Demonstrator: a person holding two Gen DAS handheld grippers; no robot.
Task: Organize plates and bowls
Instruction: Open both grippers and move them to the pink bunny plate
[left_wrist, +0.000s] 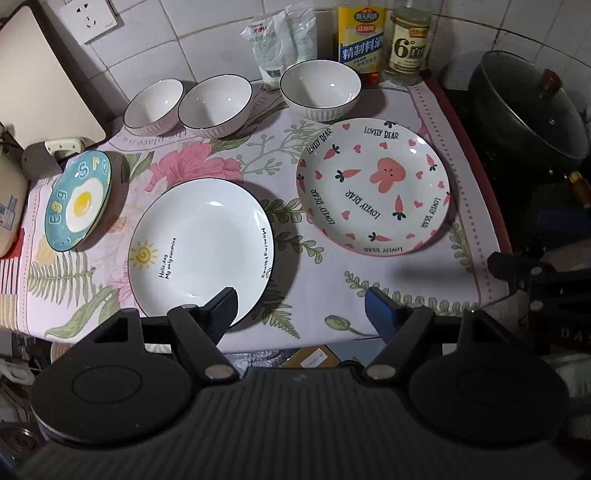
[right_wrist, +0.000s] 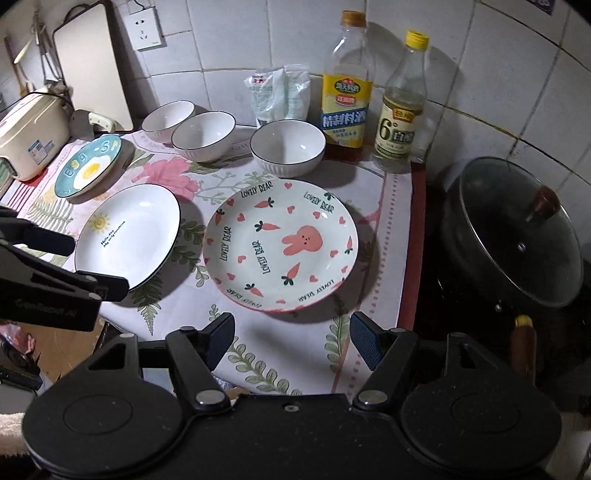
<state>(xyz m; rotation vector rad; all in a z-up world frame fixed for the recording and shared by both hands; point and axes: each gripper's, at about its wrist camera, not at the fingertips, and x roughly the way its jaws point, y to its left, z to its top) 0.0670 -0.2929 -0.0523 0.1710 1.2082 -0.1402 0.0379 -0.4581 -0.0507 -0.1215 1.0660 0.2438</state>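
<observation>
on floral cloth (left_wrist: 207, 162), bunny plate (left_wrist: 373, 184) flat, face up, round, left claw (left_wrist: 300, 308) and right claw (right_wrist: 291, 338) released

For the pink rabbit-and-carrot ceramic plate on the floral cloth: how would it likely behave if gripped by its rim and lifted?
The pink rabbit-and-carrot ceramic plate looks rigid and glazed, with a visible shine, so the fingers may slip on its rim. Held at one edge, its wide shallow shape would probably droop away from the grip. It seems breakable if dropped, and the floral cloth beneath might bunch if pushed.
</observation>
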